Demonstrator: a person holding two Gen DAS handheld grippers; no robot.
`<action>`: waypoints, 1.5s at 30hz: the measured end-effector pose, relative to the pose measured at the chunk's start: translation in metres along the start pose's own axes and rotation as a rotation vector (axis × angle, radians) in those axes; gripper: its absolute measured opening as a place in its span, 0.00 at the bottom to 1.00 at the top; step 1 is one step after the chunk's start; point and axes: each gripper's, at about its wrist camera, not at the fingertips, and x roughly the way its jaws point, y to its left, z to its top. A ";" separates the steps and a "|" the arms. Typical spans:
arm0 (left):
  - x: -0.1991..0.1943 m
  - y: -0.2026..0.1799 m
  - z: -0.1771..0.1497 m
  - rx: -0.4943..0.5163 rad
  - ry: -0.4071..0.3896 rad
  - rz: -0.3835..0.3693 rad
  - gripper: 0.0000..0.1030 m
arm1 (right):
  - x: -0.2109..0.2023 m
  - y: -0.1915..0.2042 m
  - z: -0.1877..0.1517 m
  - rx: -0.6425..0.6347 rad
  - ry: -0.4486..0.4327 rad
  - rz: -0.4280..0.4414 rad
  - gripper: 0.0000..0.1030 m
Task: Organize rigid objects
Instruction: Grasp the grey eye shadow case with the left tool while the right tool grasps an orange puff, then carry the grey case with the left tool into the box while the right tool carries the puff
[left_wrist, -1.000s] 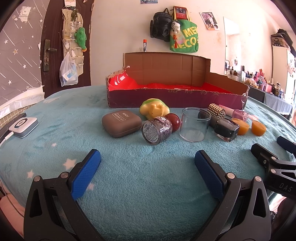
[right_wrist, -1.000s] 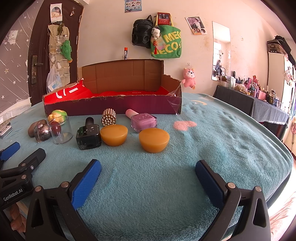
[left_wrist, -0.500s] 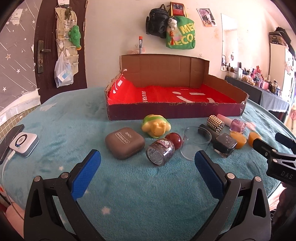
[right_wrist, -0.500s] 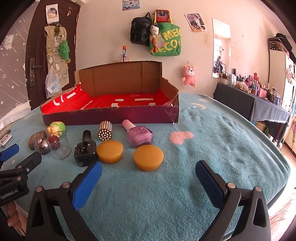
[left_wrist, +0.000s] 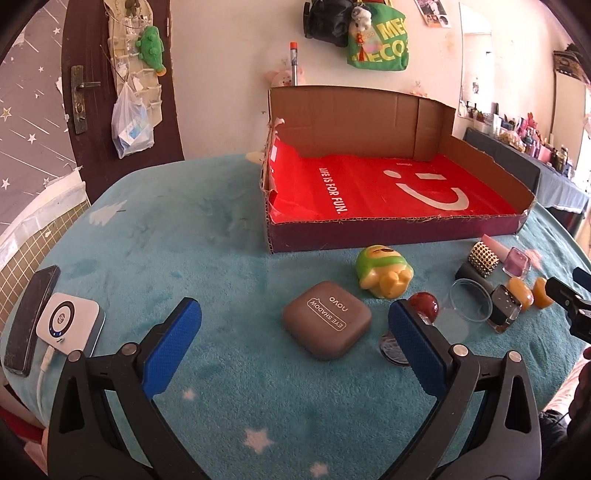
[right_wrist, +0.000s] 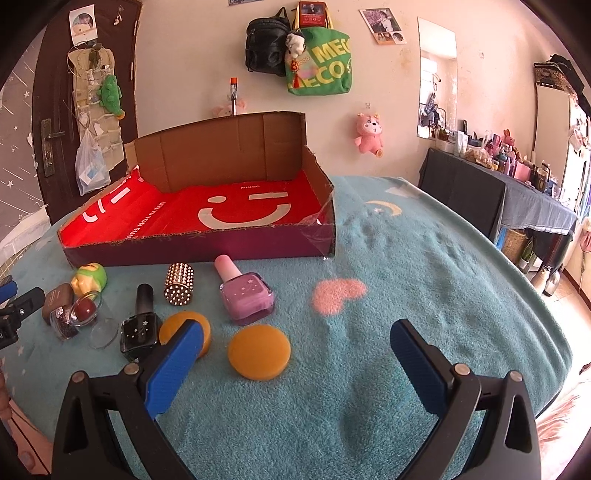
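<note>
A cardboard box with a red liner stands open on the teal blanket; it also shows in the right wrist view. In front of it lie a brown eye-shadow case, a green and yellow toy, a red ball, a clear cup, a studded cylinder, a black bottle, a pink bottle and two orange discs. My left gripper is open above the case. My right gripper is open above the nearer disc.
A phone and a white charger lie at the blanket's left edge. A dark table with clutter stands at the right. A door and hanging bags are on the back wall.
Both grippers have risen and tilted down, so the box's inside and the objects now show from above. Both stay open. No object has moved.
</note>
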 end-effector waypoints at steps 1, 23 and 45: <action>0.003 0.002 0.001 0.003 0.017 -0.011 1.00 | 0.002 0.000 0.000 0.001 0.011 0.005 1.00; 0.043 -0.010 0.013 0.042 0.175 -0.094 0.55 | 0.021 0.005 -0.002 -0.012 0.102 0.138 0.38; 0.021 -0.025 0.046 0.057 0.084 -0.133 0.55 | 0.006 0.002 0.041 -0.030 -0.012 0.176 0.38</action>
